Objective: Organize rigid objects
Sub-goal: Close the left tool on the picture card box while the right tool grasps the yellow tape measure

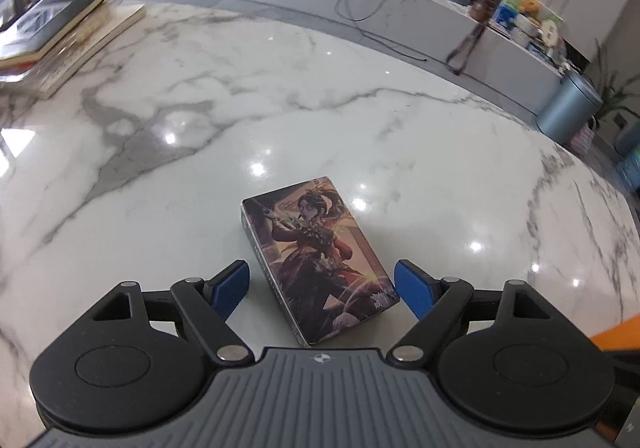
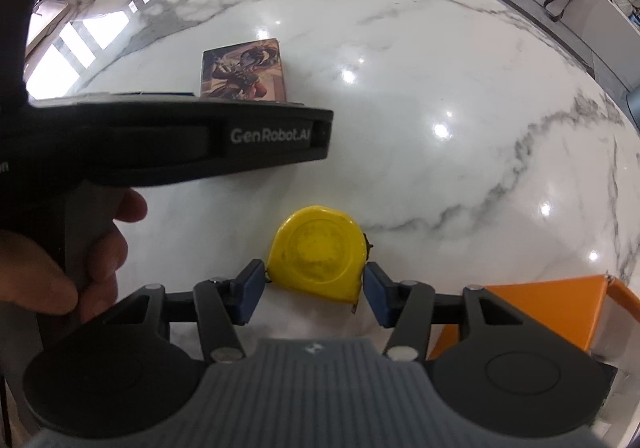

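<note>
A card box (image 1: 316,260) with a painted figure on its lid lies flat on the marble table (image 1: 200,136). My left gripper (image 1: 322,290) is open, its blue fingers on either side of the box's near end, apart from it. The box also shows in the right wrist view (image 2: 244,74), behind the left gripper's black body (image 2: 180,140). A yellow tape measure (image 2: 318,252) lies flat on the table. My right gripper (image 2: 314,294) is open around its near end, its blue pads (image 2: 250,294) close to the sides without a visible grip.
A stack of books (image 1: 60,36) lies at the table's far left. An orange bin (image 2: 560,312) stands at the near right. A grey ledge (image 1: 360,4) with cables and small items runs behind the table. A blue-grey can (image 1: 568,108) stands beyond the right edge.
</note>
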The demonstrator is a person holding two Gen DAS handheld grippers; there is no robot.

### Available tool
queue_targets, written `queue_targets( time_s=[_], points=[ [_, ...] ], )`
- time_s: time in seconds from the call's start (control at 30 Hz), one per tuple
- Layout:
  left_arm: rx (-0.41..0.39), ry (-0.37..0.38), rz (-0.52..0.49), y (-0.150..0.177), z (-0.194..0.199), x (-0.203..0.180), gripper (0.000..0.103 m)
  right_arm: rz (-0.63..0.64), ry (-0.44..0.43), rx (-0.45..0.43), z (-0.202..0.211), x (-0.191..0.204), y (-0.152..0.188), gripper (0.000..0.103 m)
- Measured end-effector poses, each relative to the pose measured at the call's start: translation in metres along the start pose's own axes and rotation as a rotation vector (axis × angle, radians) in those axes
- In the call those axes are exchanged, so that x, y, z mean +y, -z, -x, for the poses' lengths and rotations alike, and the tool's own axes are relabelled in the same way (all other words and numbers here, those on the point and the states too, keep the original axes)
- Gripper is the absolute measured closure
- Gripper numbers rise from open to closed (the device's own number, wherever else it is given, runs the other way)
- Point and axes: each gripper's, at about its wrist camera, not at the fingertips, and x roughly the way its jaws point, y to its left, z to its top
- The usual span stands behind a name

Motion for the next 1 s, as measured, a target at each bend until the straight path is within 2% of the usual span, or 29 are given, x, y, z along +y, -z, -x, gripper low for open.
queue_targets(
  time_s=[0.07, 0.17, 0.3, 0.43, 0.53, 0.67, 0.83, 1.0],
  points=[
    [0.025, 0.031, -0.006, -0.001, 0.002, 0.003, 0.024, -0.003, -0.006, -0.004, -0.001, -0.001, 0.0, 0.05],
    [0.078, 0.057, -0.059, 0.0, 0.01, 0.009, 0.03, -0.024, -0.019, -0.007, 0.001, -0.005, 0.002, 0.05],
    [0.158, 0.089, -0.075, 0.008, 0.021, 0.022, 0.032, -0.022, -0.017, -0.011, 0.001, -0.004, 0.004, 0.05],
    [0.198, 0.097, -0.094, 0.015, 0.029, 0.029, 0.032, -0.022, -0.015, -0.013, 0.001, -0.003, 0.006, 0.05],
    [0.185, 0.094, -0.088, 0.018, 0.031, 0.031, 0.031, -0.02, -0.013, -0.014, 0.001, -0.003, 0.006, 0.05],
    [0.138, 0.091, -0.071, 0.017, 0.033, 0.032, 0.019, 0.003, -0.01, -0.005, 0.002, 0.001, 0.009, 0.044],
    [0.084, 0.054, -0.097, 0.016, 0.031, 0.024, 0.018, -0.018, 0.001, -0.015, 0.001, -0.003, 0.007, 0.038],
    [0.086, 0.02, -0.123, 0.018, 0.025, 0.019, 0.022, -0.092, -0.036, -0.037, -0.002, -0.011, 0.0, 0.038]
  ],
)
